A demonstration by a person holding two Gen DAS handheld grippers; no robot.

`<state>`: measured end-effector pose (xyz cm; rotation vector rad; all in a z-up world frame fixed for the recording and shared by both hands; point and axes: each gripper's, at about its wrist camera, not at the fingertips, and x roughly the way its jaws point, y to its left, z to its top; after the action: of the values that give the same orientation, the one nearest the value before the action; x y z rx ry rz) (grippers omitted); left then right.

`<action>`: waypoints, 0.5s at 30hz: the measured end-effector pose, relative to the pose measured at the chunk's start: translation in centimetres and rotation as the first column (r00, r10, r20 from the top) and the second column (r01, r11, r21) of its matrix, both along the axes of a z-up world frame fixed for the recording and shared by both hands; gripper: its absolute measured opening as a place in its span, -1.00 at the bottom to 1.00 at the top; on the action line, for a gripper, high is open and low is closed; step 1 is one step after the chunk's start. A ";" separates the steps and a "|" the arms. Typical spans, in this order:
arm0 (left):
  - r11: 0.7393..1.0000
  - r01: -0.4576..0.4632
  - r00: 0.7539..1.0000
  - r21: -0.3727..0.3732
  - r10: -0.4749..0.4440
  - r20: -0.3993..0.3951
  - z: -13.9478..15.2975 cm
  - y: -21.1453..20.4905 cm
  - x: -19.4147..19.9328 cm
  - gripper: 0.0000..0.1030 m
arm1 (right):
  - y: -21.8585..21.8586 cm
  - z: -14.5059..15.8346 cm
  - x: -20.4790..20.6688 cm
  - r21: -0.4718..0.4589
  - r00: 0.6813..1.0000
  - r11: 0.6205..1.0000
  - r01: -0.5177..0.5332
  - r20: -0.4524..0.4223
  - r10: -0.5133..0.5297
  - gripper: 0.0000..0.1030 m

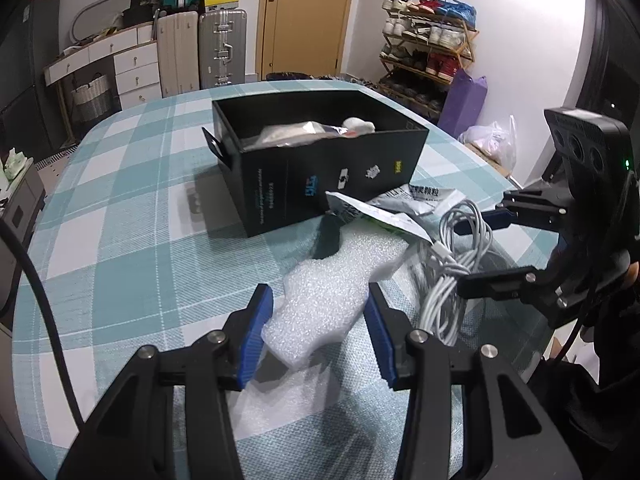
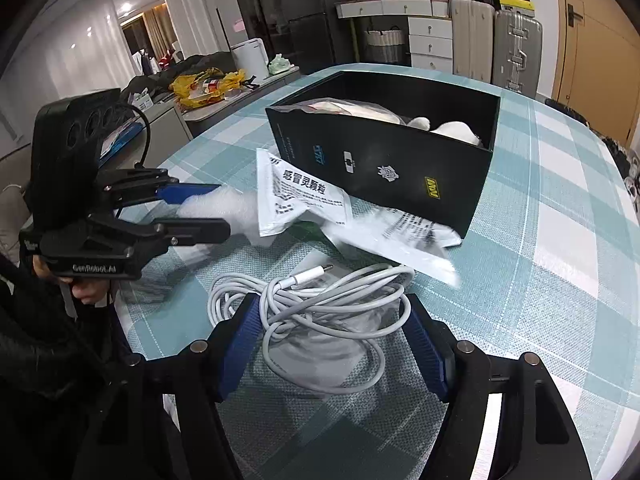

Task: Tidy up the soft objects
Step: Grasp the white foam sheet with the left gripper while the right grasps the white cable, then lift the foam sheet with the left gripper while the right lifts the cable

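Both open jaws: foam sheet (image 1: 320, 300), cable (image 2: 320, 304) between

"genrobot.ai" on left gripper (image 2: 224, 208) (white)

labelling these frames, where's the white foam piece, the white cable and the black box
white foam piece (image 1: 320, 300), left wrist view, its middle
white cable (image 2: 320, 308), right wrist view, coiled loops
black box (image 2: 384, 168), right wrist view, printed side wall

Both grippers — left gripper (image 1: 318, 330), right gripper (image 2: 332, 350) — are showing black angular frames, ribbed blue finger pads (image 1: 254, 338), silver pivot screws; white "GenRobot.AI" lettering and bare fingers are showing on one handle.
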<state>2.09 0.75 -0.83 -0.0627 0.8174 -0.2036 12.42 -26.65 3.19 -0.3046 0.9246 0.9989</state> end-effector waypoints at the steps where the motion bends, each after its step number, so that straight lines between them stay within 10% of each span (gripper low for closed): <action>1: 1.000 -0.003 1.000 -0.003 0.003 0.002 0.1 0.1 0.0 -0.11 | 0.0 0.0 -0.1 0.002 1.000 1.000 -0.004 0.002 0.004 0.33; 3: 1.000 -0.008 1.000 -0.005 0.008 0.010 0.3 0.2 -0.1 -0.11 | 0.1 0.1 -0.2 0.014 1.000 1.000 -0.017 -0.003 0.017 -0.05; 15: 1.000 -0.012 0.999 -0.014 0.013 0.045 1.2 0.4 -1.1 -0.11 | 0.5 0.6 -1.3 0.024 0.997 0.998 -0.056 0.053 0.055 -0.36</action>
<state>1.03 1.15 0.36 -0.0760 0.7706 -0.1985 11.15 -26.19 3.83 -0.3347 0.8594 1.0483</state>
